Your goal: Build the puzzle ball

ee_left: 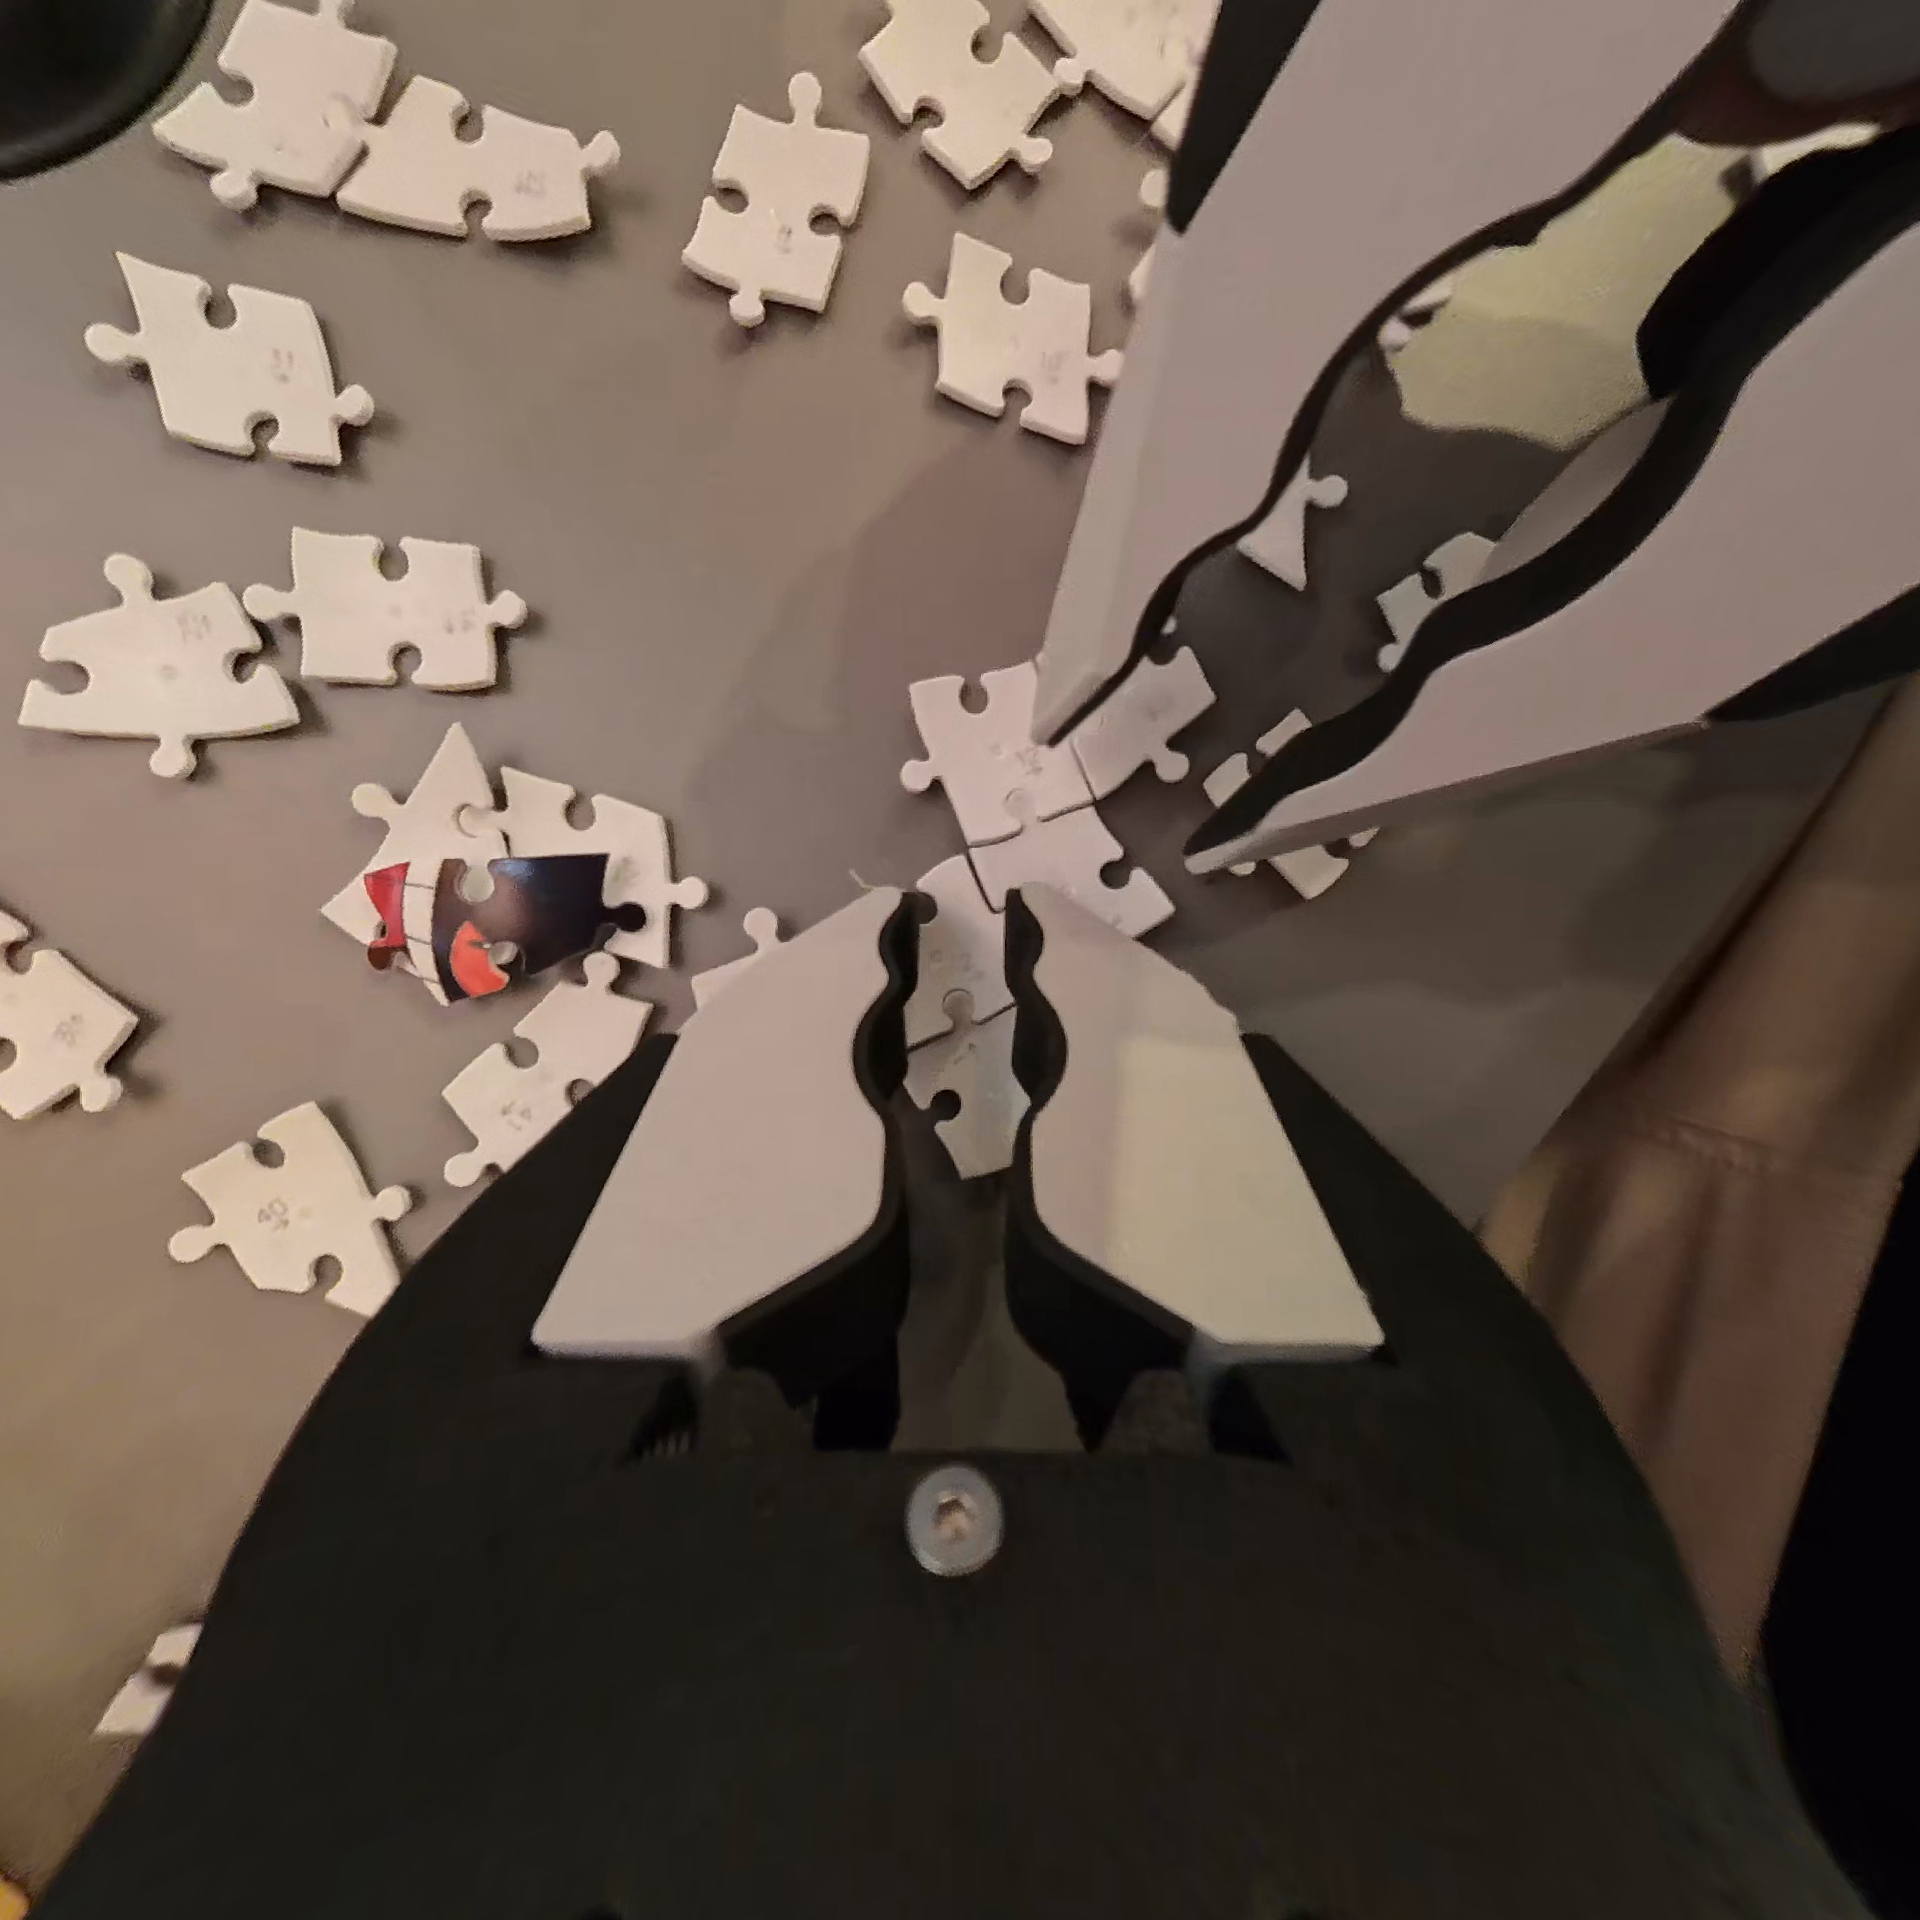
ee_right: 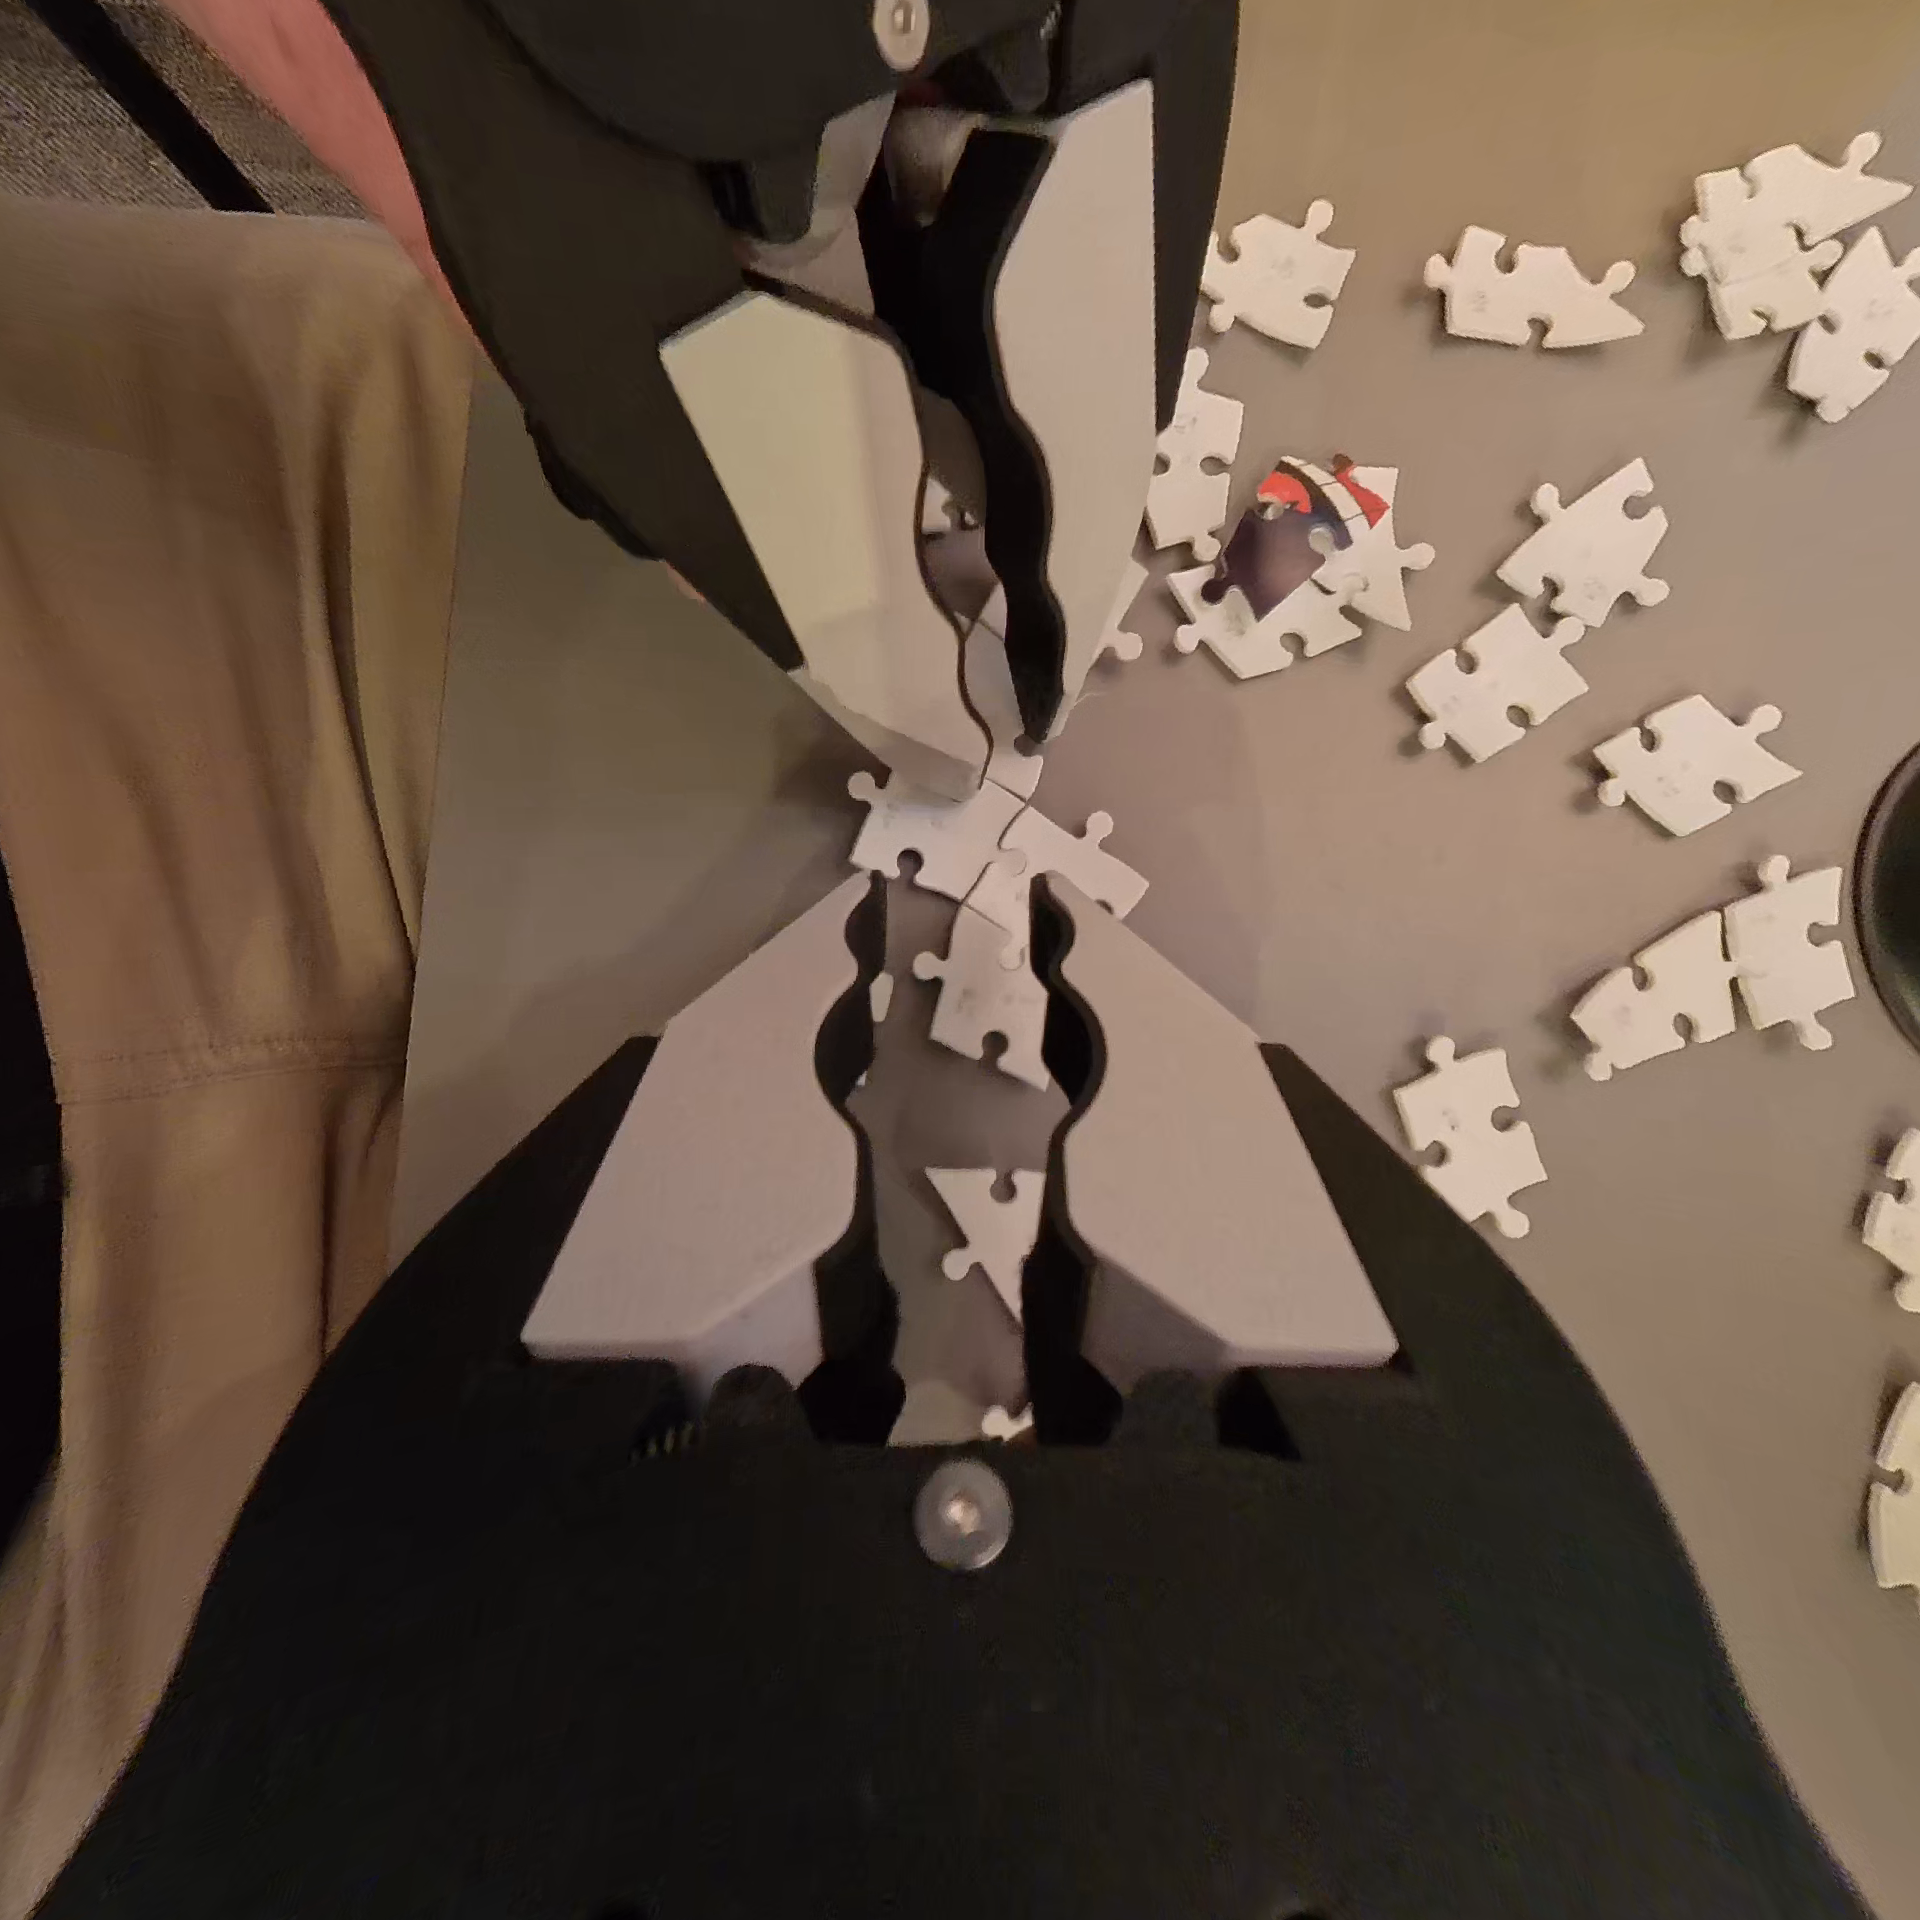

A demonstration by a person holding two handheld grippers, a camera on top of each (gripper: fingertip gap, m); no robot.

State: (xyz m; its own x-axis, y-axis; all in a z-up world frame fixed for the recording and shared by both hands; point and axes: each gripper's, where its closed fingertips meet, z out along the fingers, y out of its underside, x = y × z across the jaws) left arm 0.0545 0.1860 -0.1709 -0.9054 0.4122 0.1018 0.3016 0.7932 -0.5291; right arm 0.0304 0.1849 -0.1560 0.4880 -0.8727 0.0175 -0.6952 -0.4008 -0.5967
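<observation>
Puzzle-building on a grey table (ee_left: 675, 520), seen close from above. Pinching one arm of the joined cluster (ee_left: 1023, 774) with the left gripper (ee_left: 961, 909), its dark wavy pads pressing in on both sides of a white strip of interlocked pieces. Reaching in from the opposite side with the right gripper (ee_right: 956, 894), its fingers spread and straddling another arm of the same cluster, one pad touching the strip's edge, the other standing off from it. Keeping the cluster in the middle of the scene, directly between the two sets of fingertips, spreading out in a rough cross of several pieces, blank sides up; not possible to tell whether lying flat on the table or lifting slightly.

Lying scattered around it on the side away from the table edge: many loose pieces (ee_left: 416, 623), white backs up, some overlapping in pairs. Showing among them one printed piece (ee_left: 520, 914), face up in dark blue, red and orange, resting on top of two white ones. Peeking in at the far edge, a dark round object (ee_right: 1891, 894). Filling the near side beyond the table edge, beige fabric (ee_right: 208, 623).
</observation>
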